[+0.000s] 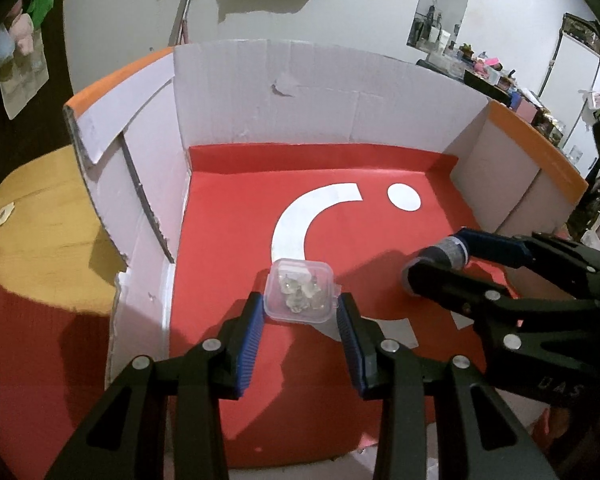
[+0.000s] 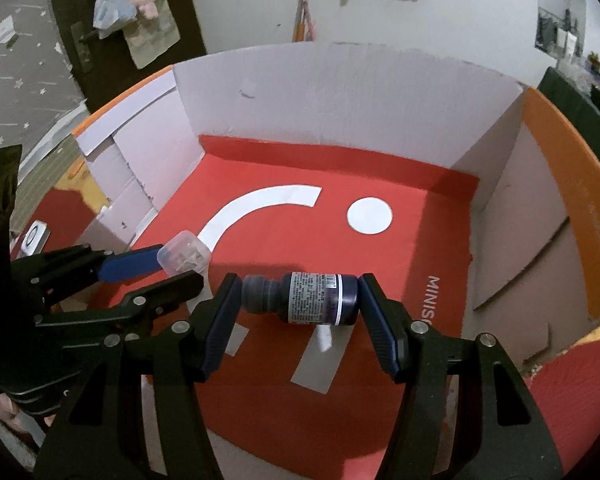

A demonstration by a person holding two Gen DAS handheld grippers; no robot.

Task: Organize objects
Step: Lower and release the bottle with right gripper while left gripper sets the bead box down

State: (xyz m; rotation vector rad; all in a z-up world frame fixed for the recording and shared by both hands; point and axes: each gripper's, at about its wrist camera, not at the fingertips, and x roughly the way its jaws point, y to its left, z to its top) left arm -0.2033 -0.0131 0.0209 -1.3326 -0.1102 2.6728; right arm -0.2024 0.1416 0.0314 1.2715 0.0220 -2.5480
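While both hover over the red-floored cardboard box [image 1: 228, 240] | left hand-held gripper [image 1: 300, 312] pinches small clear plastic case [image 1: 300, 292] | right hand-held gripper [image 2: 300, 300] clamps dark blue labelled bottle [image 2: 312, 298] lengthwise

White cardboard walls [image 1: 300, 92] are hemming three sides of the red box floor [image 2: 300, 236], leaving its middle lying open.

Black claw [image 1: 300, 312] arms, blue ribbed pads [image 1: 249, 344], silver screws.
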